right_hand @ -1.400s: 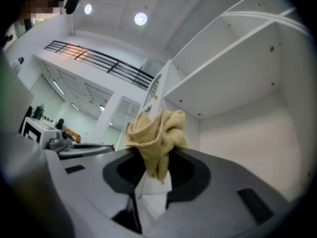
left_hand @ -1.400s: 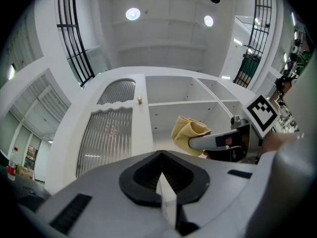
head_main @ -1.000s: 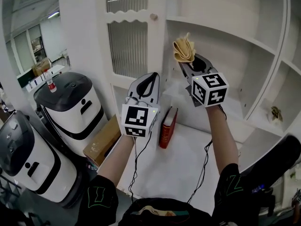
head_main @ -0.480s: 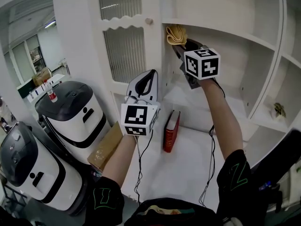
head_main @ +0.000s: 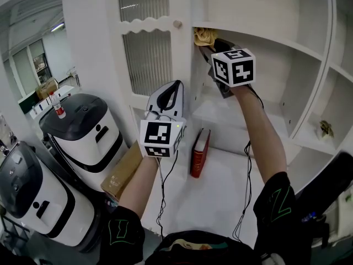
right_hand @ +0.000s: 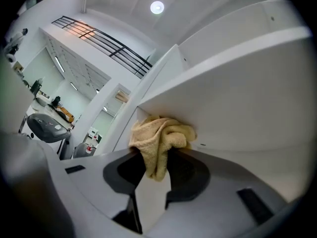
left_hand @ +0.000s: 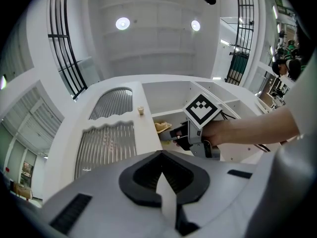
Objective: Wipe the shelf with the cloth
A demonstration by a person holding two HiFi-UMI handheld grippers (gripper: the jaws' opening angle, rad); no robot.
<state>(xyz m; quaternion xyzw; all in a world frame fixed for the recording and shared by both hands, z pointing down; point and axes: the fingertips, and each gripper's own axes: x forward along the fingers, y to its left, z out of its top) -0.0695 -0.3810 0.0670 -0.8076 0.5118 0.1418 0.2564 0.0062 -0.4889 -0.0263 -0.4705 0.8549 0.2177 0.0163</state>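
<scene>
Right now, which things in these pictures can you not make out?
- Top face of the shelf: the head view and the right gripper view look from below, so its own board hides it.
- Small object at far right, head view: too small to name.
- Red book, head view: title too small.

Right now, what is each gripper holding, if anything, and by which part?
The right gripper pinches the yellow cloth by its hanging lower end; the rest bunches at the shelf edge. The left gripper holds nothing, its jaws together.
</scene>
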